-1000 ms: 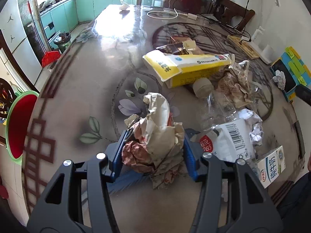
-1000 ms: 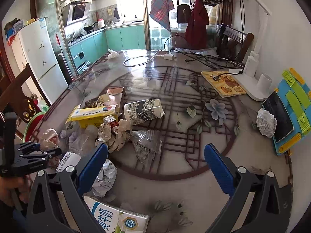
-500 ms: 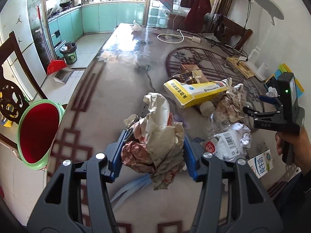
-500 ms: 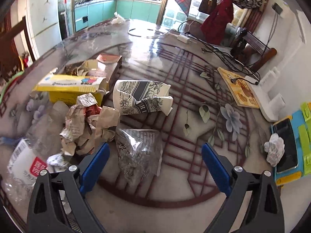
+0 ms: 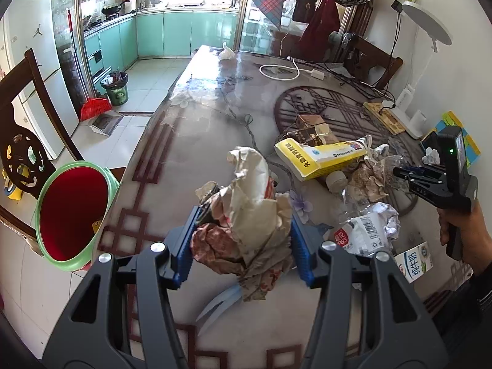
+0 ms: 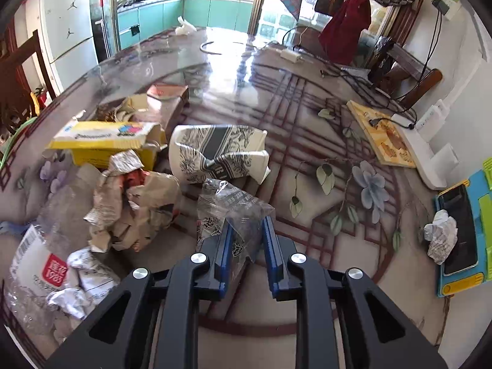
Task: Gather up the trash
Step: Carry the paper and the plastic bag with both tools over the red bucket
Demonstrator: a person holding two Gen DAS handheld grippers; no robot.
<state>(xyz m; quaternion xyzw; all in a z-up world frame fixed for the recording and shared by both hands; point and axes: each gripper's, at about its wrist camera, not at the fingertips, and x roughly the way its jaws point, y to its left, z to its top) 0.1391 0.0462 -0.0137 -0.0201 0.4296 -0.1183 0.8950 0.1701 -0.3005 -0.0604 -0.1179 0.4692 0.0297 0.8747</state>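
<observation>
A crumpled paper wad (image 5: pixel 246 230) is held clamped in the left gripper (image 5: pixel 243 246), lifted clear of the table (image 5: pixel 190 129) near its left edge. The right gripper (image 6: pixel 246 246), wide a second ago, has been closed on a clear plastic wrapper (image 6: pixel 230 203) (second pickup secured). Beyond the left edge, a green bin (image 5: pixel 73 212) waits.

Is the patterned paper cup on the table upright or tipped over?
Tipped over. The cup lies on its side on the table, crushed and creased across the middle, behind the clear wrapper.
</observation>
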